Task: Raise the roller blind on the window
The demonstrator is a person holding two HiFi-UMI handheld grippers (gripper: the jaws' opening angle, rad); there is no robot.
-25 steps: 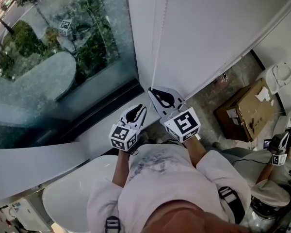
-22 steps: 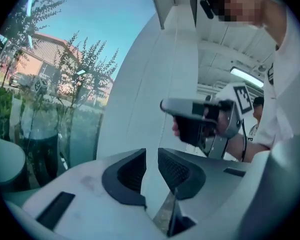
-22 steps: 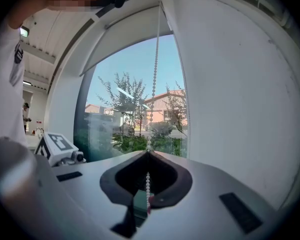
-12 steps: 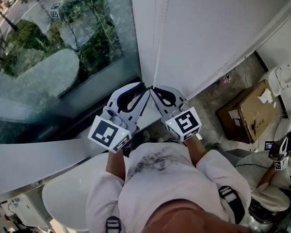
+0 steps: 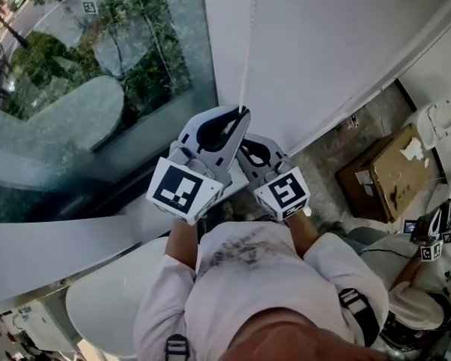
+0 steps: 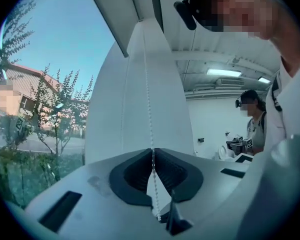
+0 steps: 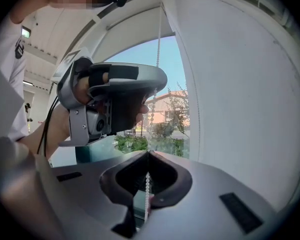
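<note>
- Hanging straight down in front of the roller blind [image 5: 338, 43], the bead chain [image 5: 246, 51] keeps its long axis vertical, close to the blind's edge beside the window glass [image 5: 98, 74].
- In the head view the chain runs from the top of the frame down to the two grippers.
- The left gripper [image 5: 243, 113] is the higher one. Its jaws are pressed together on the chain, which passes between the dark pads and leaves a short beaded length below them.
- The right gripper [image 7: 147, 154] sits just beneath and partly behind the left one. Its jaws are likewise closed on the chain, and the beads run on down through the notch.
- From the right gripper view, the left gripper shows directly above on the same strand.
- The blind's white fabric covers the pane to the right of the chain, and the glass to the left is uncovered, with shrubs outside.
- A white ledge [image 5: 52, 254] lies below the grippers.
- A cardboard box [image 5: 383, 171] stands on the floor well to the right, apart from both arms.
</note>
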